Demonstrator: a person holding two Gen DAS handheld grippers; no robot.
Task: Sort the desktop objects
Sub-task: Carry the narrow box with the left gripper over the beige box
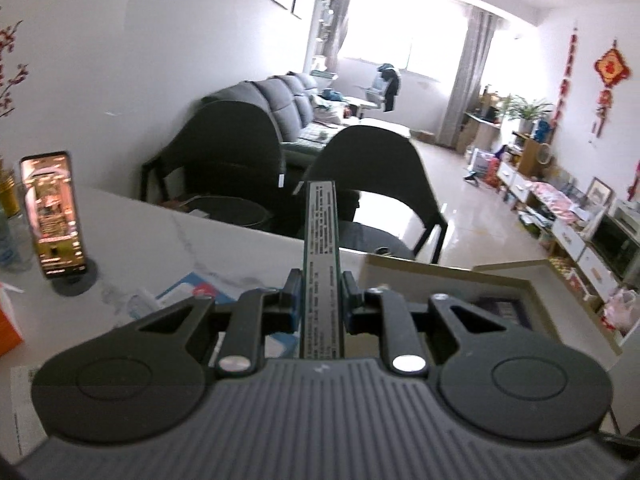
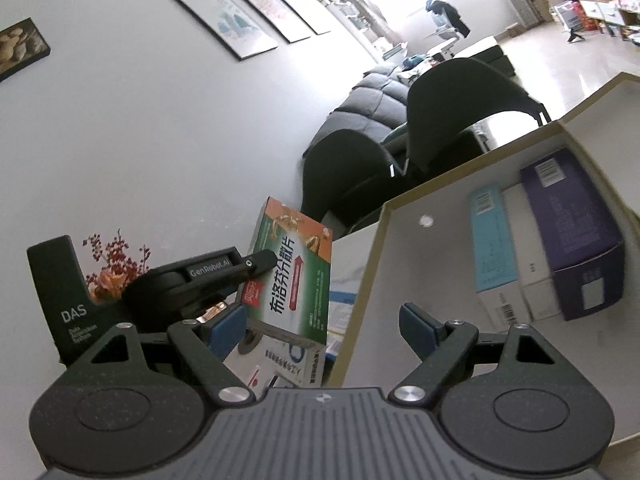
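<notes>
My left gripper (image 1: pixel 321 300) is shut on a green and orange medicine box (image 1: pixel 321 240), seen edge-on and held up above the marble table (image 1: pixel 140 236). In the right wrist view the same medicine box (image 2: pixel 292 280) hangs tilted, left of an open storage box (image 2: pixel 420 280), with the left gripper (image 2: pixel 262 264) clamped on its side. Inside the storage box lie a light blue box (image 2: pixel 490 240), a white box (image 2: pixel 528 260) and a purple box (image 2: pixel 576 232). My right gripper (image 2: pixel 322 326) is open and holds nothing; it hovers at the storage box's near left wall.
A lit phone (image 1: pixel 54 216) stands on a round stand at the table's left. Blue and white boxes (image 1: pixel 188 292) lie on the table below the left gripper, and another white box (image 2: pixel 288 364). Two dark chairs (image 1: pixel 372 184) stand past the table's far edge. The storage box (image 1: pixel 440 270) sits right.
</notes>
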